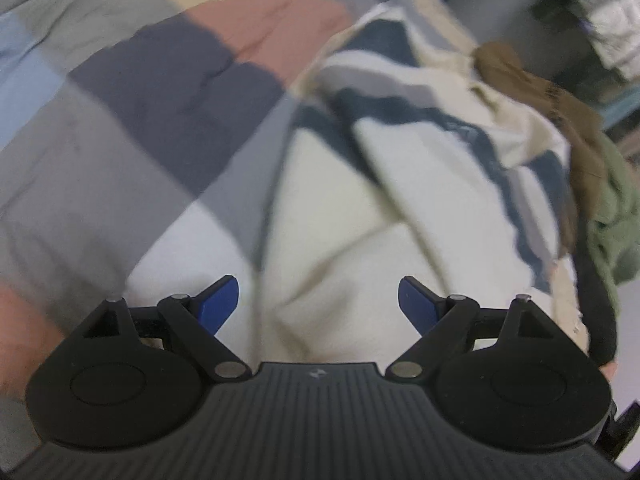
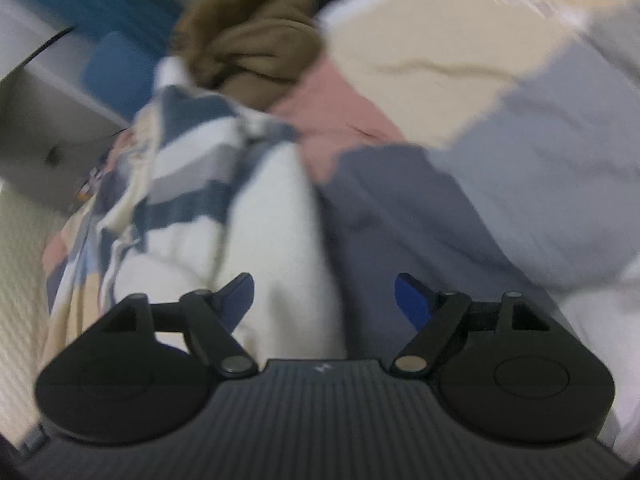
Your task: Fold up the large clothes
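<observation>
Left wrist view, blurred. Left gripper (image 1: 319,304) at bottom centre, jaws spread wide, nothing between the blue pads (image 1: 219,303). Beyond it, filling the centre and right of frame, a cream garment (image 1: 340,216) with navy and grey stripes, rumpled, lying on a patchwork bedspread (image 1: 160,92) of grey, navy, pink, pale blue and cream blocks. A brown garment (image 1: 532,84) lies along the cream one's upper right edge; a green garment (image 1: 616,216) is at the right edge. A dark sleeve (image 1: 600,312) shows at lower right.

Right wrist view, more blurred. Right gripper (image 2: 324,300) at bottom centre, jaws released and apart, holding nothing. The cream garment (image 2: 272,216) sits just beyond and left of centre, its striped part towards the upper left. Brown garment (image 2: 248,48) at upper centre, touching the cream one's far end. Bedspread (image 2: 480,160) fills the right half. A pale ribbed surface (image 2: 20,280) runs down the left edge.
</observation>
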